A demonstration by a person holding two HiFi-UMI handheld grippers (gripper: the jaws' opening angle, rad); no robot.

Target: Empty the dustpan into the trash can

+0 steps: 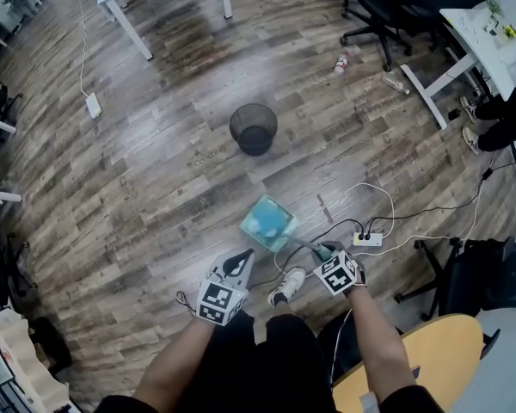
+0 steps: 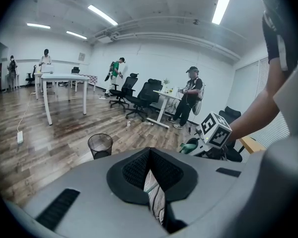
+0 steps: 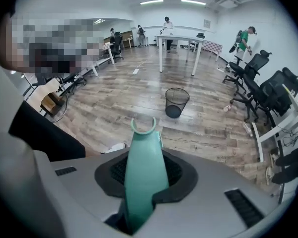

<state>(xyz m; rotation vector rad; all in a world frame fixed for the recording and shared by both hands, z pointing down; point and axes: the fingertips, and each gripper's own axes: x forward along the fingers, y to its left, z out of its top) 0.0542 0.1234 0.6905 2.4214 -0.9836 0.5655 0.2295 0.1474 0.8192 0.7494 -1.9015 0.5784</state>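
Carry step — teal plastic dustpan [image 1: 269, 223] clamped by handle in right gripper [image 3: 144, 180]; left gripper [image 2: 150, 182] closed, empty. Next, likely: to black mesh trash can [image 1: 254, 128] at 12 o'clock, then tip.

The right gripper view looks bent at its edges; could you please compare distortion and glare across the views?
Head view: fisheye bows the wooden floor around the black mesh trash can. Left gripper view: ceiling strip lights glare white, corners dark. Right gripper view: dark rim too; teal plastic dustpan handle looms.
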